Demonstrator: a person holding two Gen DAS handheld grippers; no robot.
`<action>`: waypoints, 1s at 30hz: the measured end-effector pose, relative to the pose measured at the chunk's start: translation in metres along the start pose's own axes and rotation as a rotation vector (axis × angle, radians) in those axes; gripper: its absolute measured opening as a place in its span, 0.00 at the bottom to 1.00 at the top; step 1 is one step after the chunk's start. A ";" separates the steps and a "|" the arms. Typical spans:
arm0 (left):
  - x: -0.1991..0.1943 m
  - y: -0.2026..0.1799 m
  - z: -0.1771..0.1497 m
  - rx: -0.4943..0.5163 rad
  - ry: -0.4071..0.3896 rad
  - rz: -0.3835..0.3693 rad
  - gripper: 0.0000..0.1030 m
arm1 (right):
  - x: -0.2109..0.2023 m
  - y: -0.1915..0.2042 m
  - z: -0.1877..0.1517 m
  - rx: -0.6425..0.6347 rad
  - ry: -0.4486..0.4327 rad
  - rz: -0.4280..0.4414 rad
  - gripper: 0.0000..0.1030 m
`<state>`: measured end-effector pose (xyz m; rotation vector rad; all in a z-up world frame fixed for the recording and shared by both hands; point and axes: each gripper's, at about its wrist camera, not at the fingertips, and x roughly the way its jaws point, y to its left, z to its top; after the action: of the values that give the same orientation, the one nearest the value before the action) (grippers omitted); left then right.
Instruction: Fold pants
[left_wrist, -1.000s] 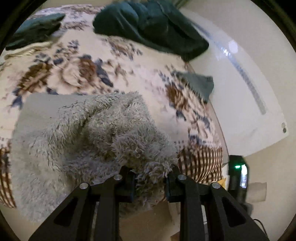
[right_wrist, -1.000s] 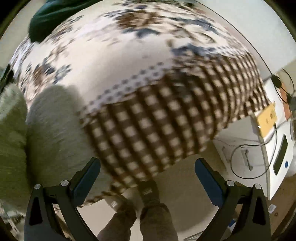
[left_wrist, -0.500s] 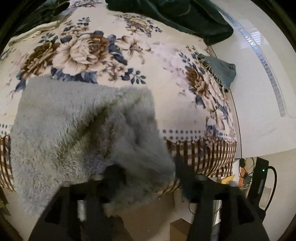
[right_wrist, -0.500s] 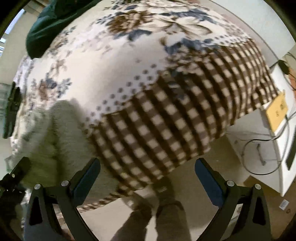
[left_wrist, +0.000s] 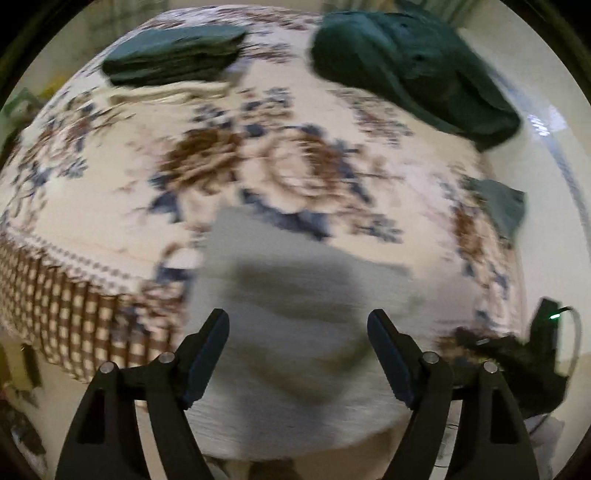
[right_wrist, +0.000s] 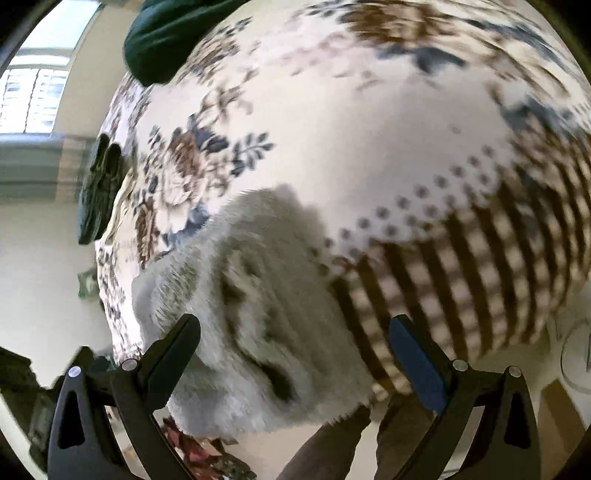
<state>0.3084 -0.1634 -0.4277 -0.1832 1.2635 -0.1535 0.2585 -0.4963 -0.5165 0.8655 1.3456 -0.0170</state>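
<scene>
Lying bunched, fluffy grey pants (right_wrist: 258, 295) overhang the floral bedspread (right_wrist: 369, 129).

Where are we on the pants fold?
Done: the grey fleece pants lie doubled over at the edge of the floral bedspread. In hand: nothing; left gripper and right gripper are both open above the fabric. Left: probably another fold and squaring up, though blur hides the edges.

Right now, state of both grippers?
Left gripper: open, holding nothing, above the grey fleece pants.
Right gripper: open, holding nothing, over the same pants.
</scene>
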 end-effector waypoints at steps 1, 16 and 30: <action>0.004 0.009 0.002 -0.017 0.004 0.016 0.74 | 0.007 0.008 0.005 -0.022 0.017 0.014 1.00; 0.046 0.068 0.019 -0.129 0.060 0.004 0.74 | -0.003 0.046 0.023 -0.132 -0.021 -0.012 0.22; 0.108 0.047 0.019 -0.046 0.174 -0.011 0.74 | 0.037 -0.045 -0.029 0.161 0.191 0.099 0.54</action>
<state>0.3593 -0.1397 -0.5332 -0.2201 1.4401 -0.1525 0.2231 -0.4946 -0.5712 1.0910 1.4927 0.0355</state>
